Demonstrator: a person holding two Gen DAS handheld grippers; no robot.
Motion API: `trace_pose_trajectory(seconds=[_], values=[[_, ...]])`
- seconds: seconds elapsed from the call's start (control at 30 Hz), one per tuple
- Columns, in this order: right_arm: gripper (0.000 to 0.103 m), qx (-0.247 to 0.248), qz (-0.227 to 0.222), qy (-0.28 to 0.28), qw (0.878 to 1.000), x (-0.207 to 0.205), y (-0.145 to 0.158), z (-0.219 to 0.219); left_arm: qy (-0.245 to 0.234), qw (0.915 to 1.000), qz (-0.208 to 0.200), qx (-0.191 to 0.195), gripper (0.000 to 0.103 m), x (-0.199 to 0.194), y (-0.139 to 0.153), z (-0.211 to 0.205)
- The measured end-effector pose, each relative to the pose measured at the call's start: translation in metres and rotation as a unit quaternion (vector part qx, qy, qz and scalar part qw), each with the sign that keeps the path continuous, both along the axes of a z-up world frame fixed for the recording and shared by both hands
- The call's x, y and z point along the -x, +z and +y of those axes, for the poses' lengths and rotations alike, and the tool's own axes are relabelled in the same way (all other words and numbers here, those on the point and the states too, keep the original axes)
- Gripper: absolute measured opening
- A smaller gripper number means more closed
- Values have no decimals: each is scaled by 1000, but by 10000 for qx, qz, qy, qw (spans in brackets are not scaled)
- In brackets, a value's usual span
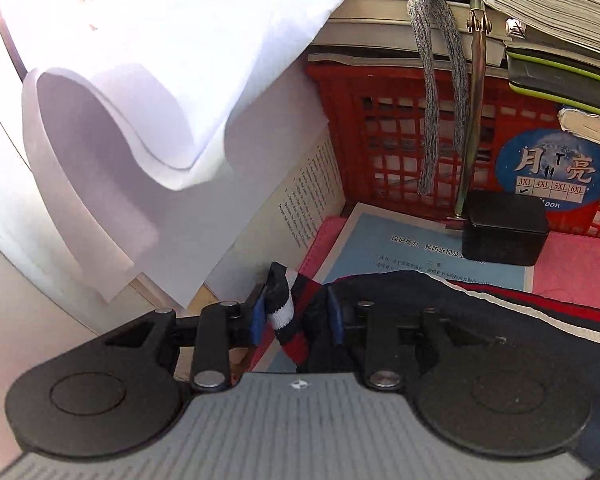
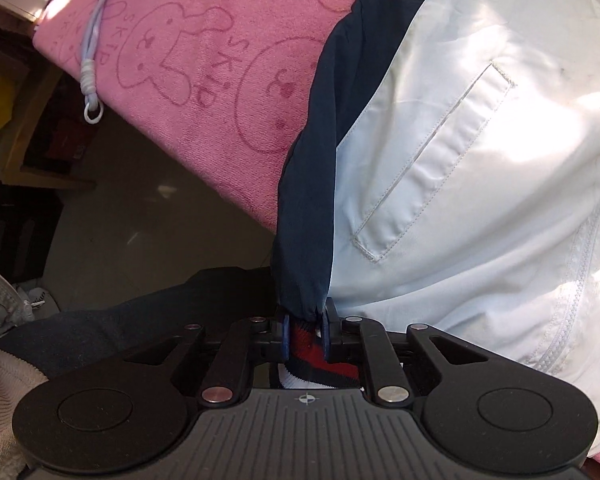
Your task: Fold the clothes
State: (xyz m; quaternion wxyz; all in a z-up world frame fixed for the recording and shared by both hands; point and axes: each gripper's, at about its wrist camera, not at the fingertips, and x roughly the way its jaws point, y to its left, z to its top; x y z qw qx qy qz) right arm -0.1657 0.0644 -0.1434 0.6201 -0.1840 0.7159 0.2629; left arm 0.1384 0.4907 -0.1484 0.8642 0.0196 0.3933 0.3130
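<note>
A white and navy jacket (image 2: 460,160) with a slit pocket lies on a pink towel (image 2: 204,80) printed with bears. My right gripper (image 2: 306,332) points down at the jacket's navy corner and is shut on its red, white and navy striped hem. In the left wrist view the same jacket (image 1: 460,304) shows as dark cloth with red stripes. My left gripper (image 1: 296,316) has the bunched striped hem (image 1: 288,312) filling the gap between its blue pads; the pads press on it.
A red plastic basket (image 1: 400,128) stands behind, with a black box (image 1: 504,228) and a blue booklet (image 1: 400,248) before it. Curled white paper (image 1: 140,100) hangs at the left. Books (image 1: 560,20) are stacked above. The towel's edge drops to the floor (image 2: 160,208); a dark trouser leg (image 2: 140,312) is near.
</note>
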Motion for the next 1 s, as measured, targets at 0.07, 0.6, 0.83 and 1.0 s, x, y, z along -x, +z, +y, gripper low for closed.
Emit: trace_pose_trajectory(seconds=[0.07,0.6,0.83,1.0], values=[[27,-159,39,-190,9997,-4,2,-3,167,9975,-341,-597,11,5,14,-7],[91,-1117,-609,-693,9895,-53,62,-43,-1413,9895,-227,-202,29,49,7,-73],[92,-936,-1446,-1558,9727,-88,66,-71,-492,9821,1409,-1151,30,6,-47,-78],[92,-696,-2489,-2328,9375,-128,74,-119,-410,9919,996,-680,30,15,-7,-101]])
